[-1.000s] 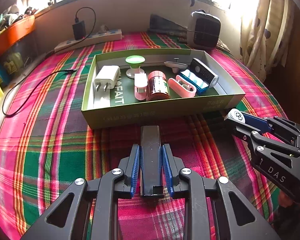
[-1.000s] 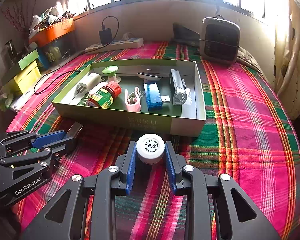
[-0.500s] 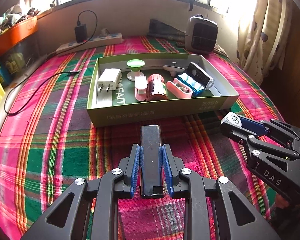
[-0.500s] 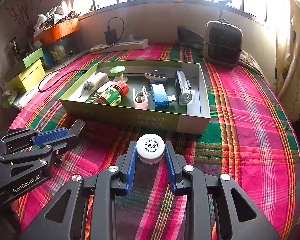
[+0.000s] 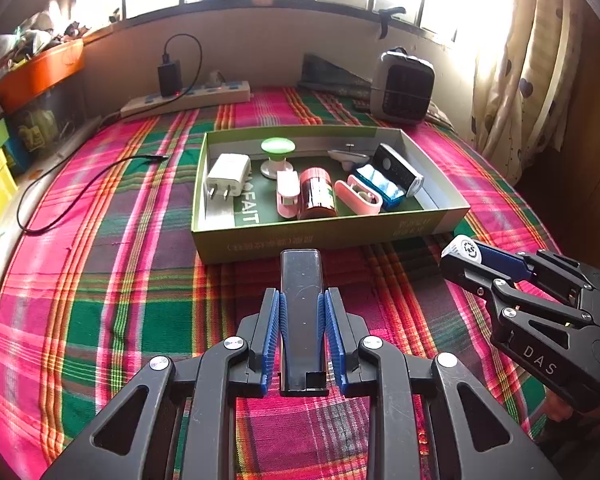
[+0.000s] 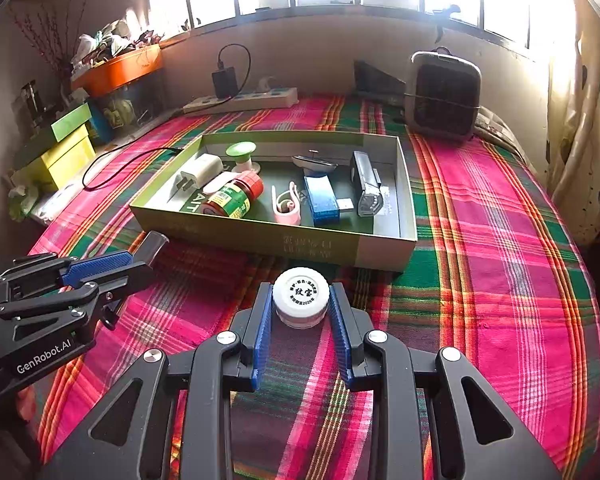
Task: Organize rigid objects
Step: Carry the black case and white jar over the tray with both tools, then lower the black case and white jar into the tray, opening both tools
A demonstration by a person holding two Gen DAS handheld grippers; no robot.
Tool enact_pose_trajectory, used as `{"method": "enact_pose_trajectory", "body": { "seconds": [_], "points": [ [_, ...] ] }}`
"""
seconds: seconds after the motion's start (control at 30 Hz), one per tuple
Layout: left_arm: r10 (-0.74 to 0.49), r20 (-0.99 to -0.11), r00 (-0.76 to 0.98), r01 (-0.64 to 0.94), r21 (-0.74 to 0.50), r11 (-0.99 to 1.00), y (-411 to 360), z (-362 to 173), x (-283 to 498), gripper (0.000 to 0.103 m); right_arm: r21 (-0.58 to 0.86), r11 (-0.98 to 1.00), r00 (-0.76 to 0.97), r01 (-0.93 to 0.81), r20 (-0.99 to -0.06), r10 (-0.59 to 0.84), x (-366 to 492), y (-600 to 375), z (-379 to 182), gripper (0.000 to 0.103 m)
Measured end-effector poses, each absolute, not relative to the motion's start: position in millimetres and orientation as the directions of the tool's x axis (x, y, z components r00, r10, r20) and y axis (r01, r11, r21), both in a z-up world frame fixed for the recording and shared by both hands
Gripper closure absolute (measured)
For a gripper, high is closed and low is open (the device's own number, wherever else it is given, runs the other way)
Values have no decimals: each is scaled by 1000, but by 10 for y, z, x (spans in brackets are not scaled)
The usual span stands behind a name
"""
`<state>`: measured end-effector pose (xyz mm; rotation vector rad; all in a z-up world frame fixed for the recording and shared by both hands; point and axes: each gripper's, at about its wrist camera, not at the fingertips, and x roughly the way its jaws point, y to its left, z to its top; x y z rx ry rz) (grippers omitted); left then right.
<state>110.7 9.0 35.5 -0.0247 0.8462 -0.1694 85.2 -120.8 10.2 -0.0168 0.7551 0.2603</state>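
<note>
My left gripper is shut on a flat black bar, held above the plaid cloth in front of the green box. My right gripper is shut on a small white jar with a printed lid, also in front of the box. The box holds a white plug adapter, a green-topped spool, a red-lidded bottle, pink clips, a blue case and a black device. Each gripper shows in the other's view, the right and the left.
A power strip with a black charger lies at the back. A black cable trails on the left. A small heater stands at the back right. Yellow and green boxes sit at the left edge. Curtains hang on the right.
Both grippers have drawn back and risen from the box with their objects still held; the box looks smaller and farther away.
</note>
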Motion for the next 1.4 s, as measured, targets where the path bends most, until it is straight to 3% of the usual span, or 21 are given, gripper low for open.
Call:
{"method": "enact_pose_trajectory", "body": {
  "seconds": [0.77,1.4],
  "points": [
    [-177,-700,692,126,-125,984,329,661,1265,81,64,967,742,-246,-630,230,915,-1164,411,74],
    [-177,-711,681,117,-134,984,443,683,1792,81,80,970,732,-230,-643,226,1419,-1237,504,74]
  ]
}}
